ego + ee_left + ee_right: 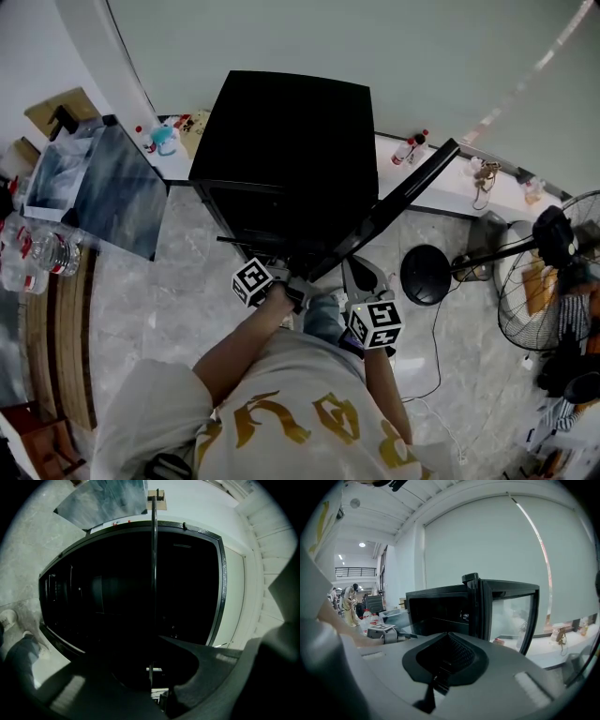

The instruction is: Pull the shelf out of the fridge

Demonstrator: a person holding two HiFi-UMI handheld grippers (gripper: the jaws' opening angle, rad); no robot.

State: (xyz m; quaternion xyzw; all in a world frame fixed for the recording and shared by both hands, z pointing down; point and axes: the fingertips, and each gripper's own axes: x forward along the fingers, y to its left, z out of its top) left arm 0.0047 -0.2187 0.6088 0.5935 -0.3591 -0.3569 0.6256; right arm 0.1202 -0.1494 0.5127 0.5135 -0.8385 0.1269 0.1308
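Note:
A black mini fridge [281,141] stands on the floor with its door [394,202] swung open to the right. Its inside [117,602] is dark. The shelf [154,573] shows edge-on as a thin dark line that runs out of the opening and down between my left jaws. My left gripper [151,686] is shut on the shelf's front edge, right at the fridge's mouth [281,270]. My right gripper [436,686] is shut with nothing in it. It hangs in front of the fridge, by the door's lower edge [361,277].
A bluish glass panel [103,183] leans at the left, next to water bottles [52,248]. A standing fan [548,272] and a round black base [427,275] sit at the right. Small items line the white ledge [441,192] along the wall. The person's foot [7,618] is by the fridge.

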